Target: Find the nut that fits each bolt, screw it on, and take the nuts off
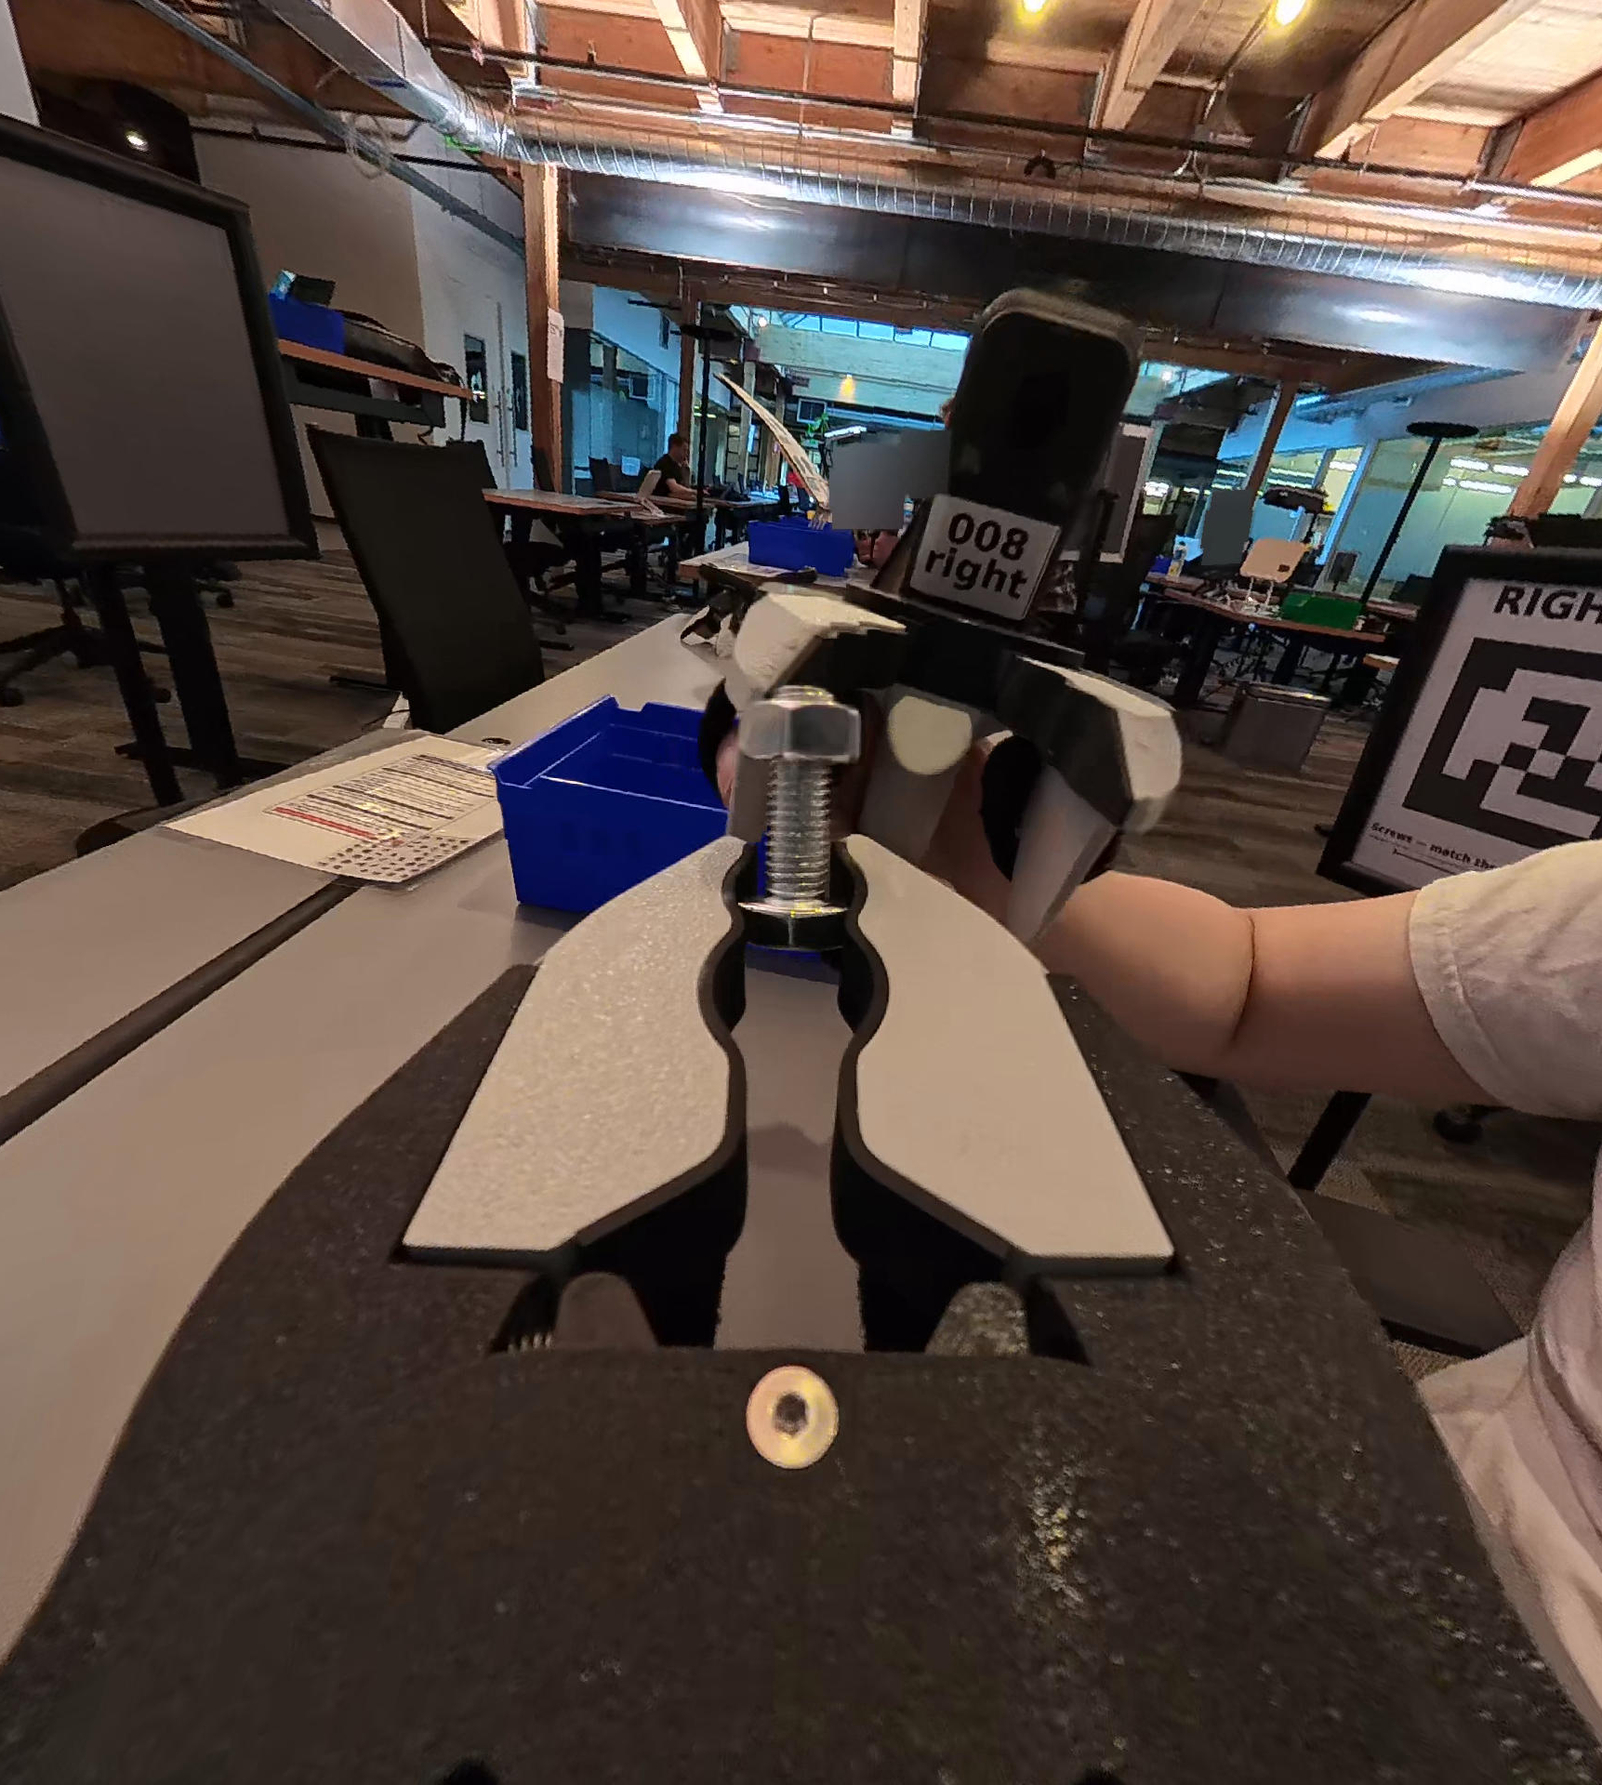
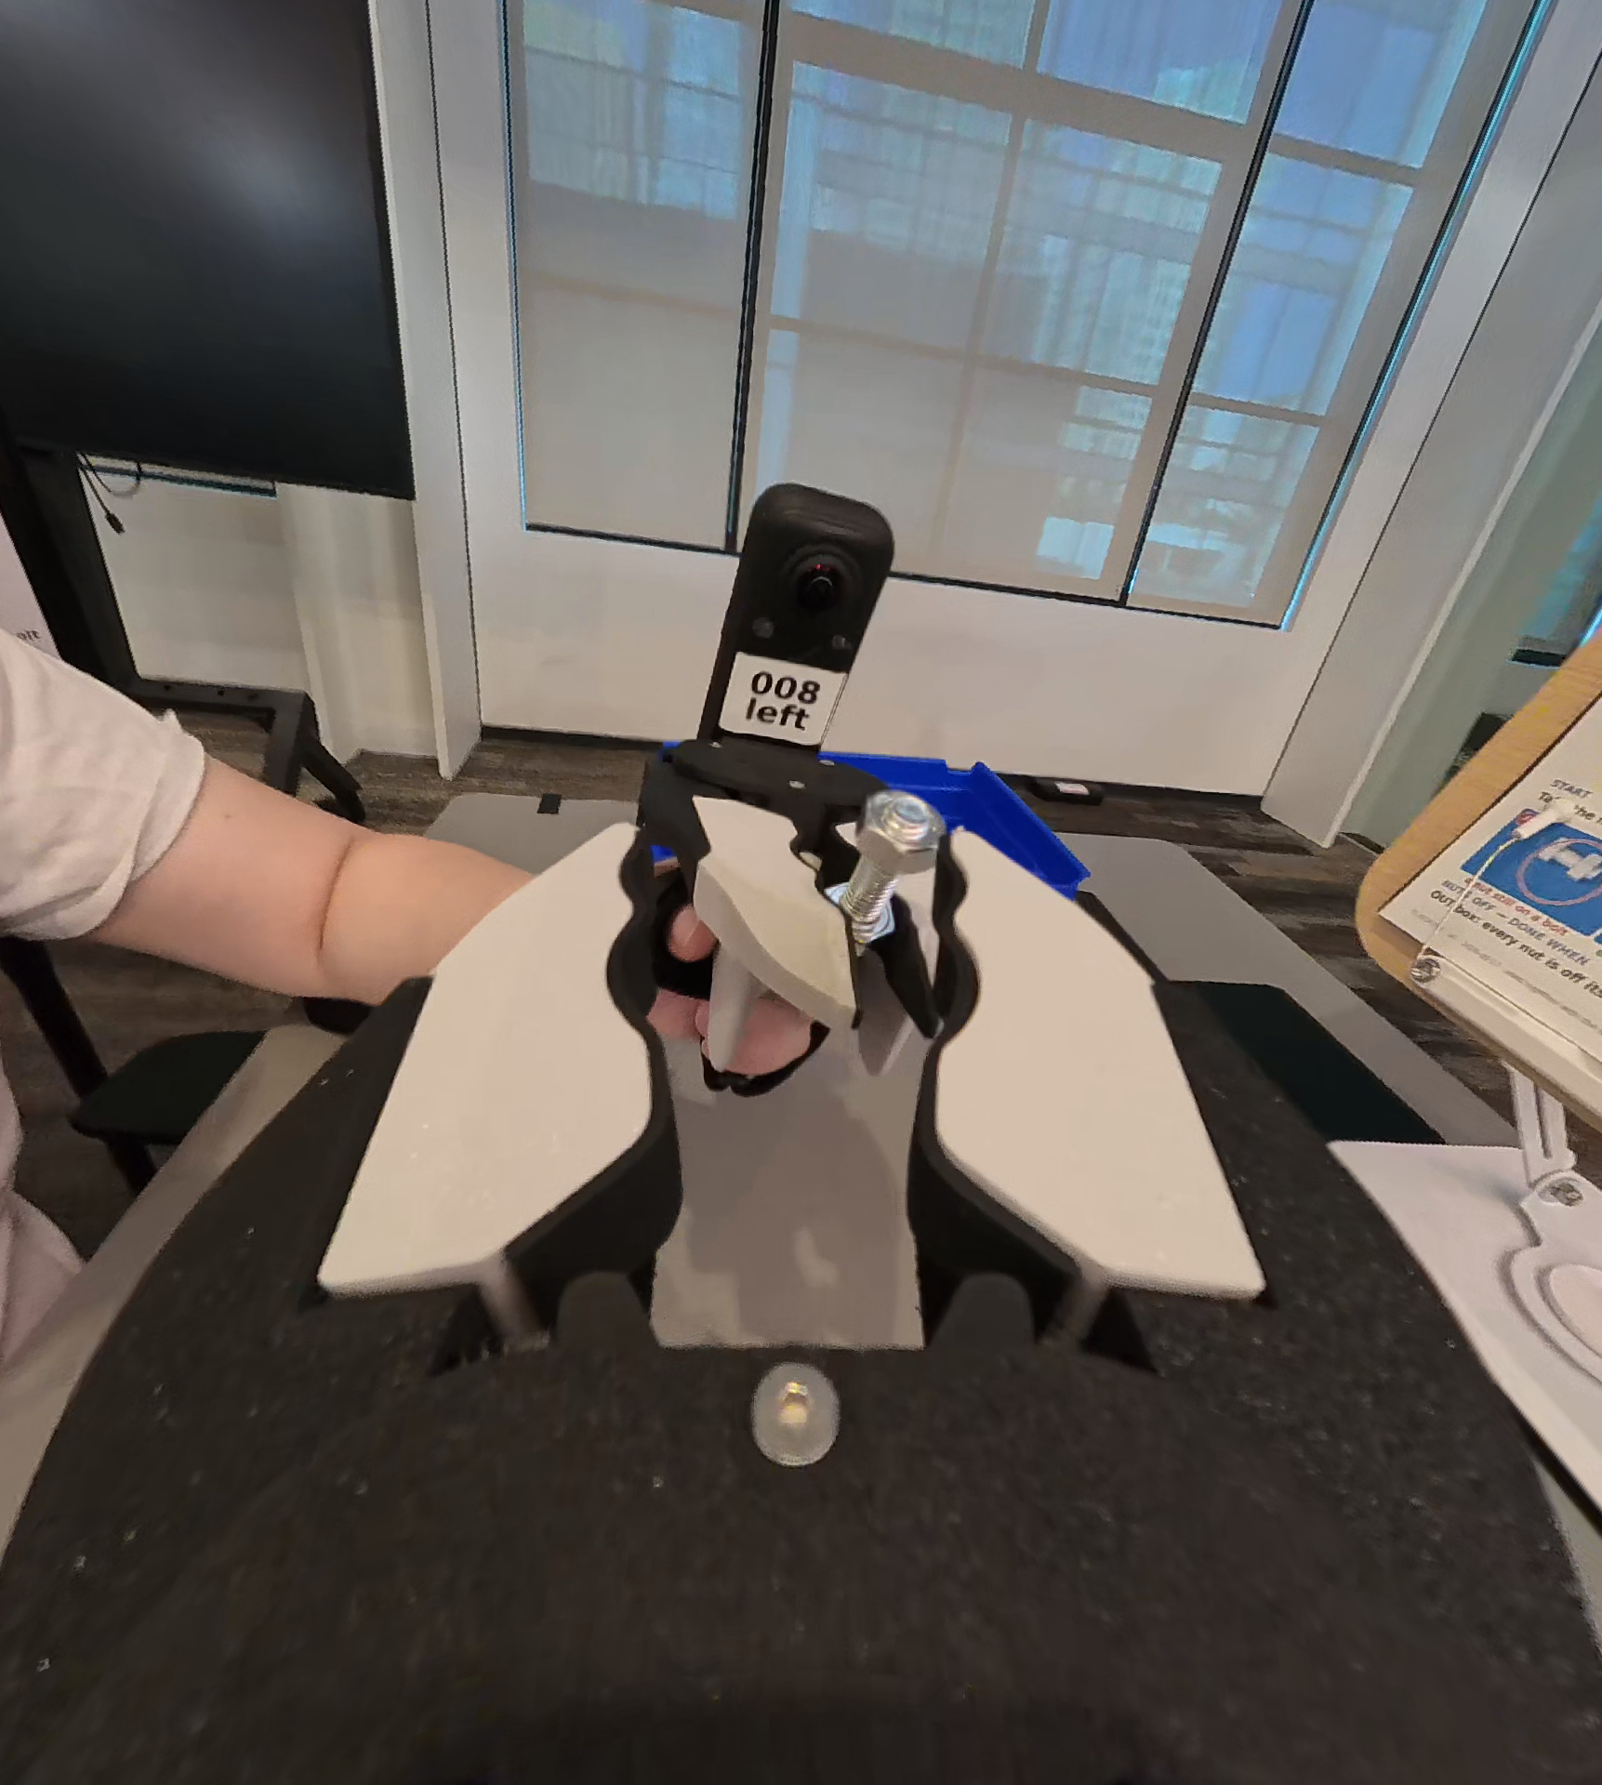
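Left wrist view | left gripper [image 1: 792, 893] clamps bolt [image 1: 795, 831] | right gripper [image 2: 782, 869] open

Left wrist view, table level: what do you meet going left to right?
Printed sheet → blue bin → bolt held upright in the left gripper → right gripper → framed sign.

A silver bolt [image 1: 795, 821] stands upright, its head clamped between the left tongs [image 1: 792, 908], a hex nut [image 1: 801, 726] threaded at its top end.
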Motion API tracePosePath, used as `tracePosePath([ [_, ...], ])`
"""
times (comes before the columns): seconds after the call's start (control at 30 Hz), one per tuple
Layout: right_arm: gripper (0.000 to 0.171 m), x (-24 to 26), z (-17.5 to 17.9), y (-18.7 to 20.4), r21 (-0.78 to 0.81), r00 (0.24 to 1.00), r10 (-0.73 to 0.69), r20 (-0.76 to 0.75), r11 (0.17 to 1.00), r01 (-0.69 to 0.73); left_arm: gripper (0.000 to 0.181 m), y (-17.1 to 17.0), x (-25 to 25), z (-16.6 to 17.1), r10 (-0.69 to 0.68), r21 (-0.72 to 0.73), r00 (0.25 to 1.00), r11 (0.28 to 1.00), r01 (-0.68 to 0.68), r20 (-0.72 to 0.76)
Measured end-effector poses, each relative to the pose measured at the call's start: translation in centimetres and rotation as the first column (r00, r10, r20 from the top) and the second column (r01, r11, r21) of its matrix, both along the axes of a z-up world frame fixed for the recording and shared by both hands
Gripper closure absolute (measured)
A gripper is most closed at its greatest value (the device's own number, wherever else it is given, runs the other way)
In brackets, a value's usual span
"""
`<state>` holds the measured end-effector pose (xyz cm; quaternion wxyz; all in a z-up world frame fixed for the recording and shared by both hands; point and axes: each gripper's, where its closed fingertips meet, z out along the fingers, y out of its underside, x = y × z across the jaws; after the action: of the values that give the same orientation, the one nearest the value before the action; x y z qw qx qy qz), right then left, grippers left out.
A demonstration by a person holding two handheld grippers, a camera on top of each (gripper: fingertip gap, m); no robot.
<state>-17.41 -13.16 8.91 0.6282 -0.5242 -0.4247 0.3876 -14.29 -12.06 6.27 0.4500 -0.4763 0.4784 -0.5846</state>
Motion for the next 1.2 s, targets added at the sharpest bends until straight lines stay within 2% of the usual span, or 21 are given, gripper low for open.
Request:
tracePosePath([
  [0.1, 0.112, 0.1, 0.3, 0.3, -0.022, 0.999, -0.006, -0.043, 1.000, 0.005, 0.168, -0.5, 0.2, -0.2, -0.026, -0.002, 1.000, 1.000, 0.026, -0.004],
  [0.27, 0.106, -1.0, 0.0, -0.5, -0.007, 1.000, 0.026, -0.012, 1.000, -0.026, 0.168, -1.1, 0.7, -0.5, -0.032, 0.019, 0.999, 0.999, 0.032, -0.019],
  [0.43, 0.115, 0.0, 0.2, -0.1, -0.006, 0.999, 0.019, -0.037, 1.000, -0.020, 0.168, 0.0, -0.2, 0.4, 0.000, 0.010, 1.000, 1.000, 0.000, 0.011],
  [0.53, 0.113, 0.2, 0.3, 0.3, -0.022, 0.998, 0.002, -0.066, 1.000, -0.003, 0.168, -0.2, -0.2, 0.4, -0.019, -0.005, 1.000, 1.000, 0.019, 0.014],
  [0.73, 0.105, -1.0, 0.1, -0.5, 0.018, 1.000, 0.011, -0.015, 1.000, -0.011, 0.167, -0.9, 0.5, -0.2, -0.028, 0.017, 1.000, 0.999, 0.029, -0.012],
  [0.87, 0.115, -0.2, 0.4, -0.5, 0.021, 1.000, 0.010, -0.012, 1.000, -0.009, 0.168, 0.0, -0.3, 0.5, -0.003, 0.000, 1.000, 1.000, 0.003, 0.017],
  [1.0, 0.110, 0.0, 0.8, 0.0, 0.002, 0.998, -0.010, -0.061, 1.000, 0.011, 0.168, -0.5, 0.1, 0.1, -0.027, -0.004, 1.000, 1.000, 0.027, 0.003],
  [1.2, 0.106, -0.9, 0.1, -0.6, 0.022, 1.000, 0.012, -0.006, 1.000, -0.011, 0.168, -0.7, 0.3, -0.1, -0.018, 0.015, 1.000, 1.000, 0.018, -0.007],
])
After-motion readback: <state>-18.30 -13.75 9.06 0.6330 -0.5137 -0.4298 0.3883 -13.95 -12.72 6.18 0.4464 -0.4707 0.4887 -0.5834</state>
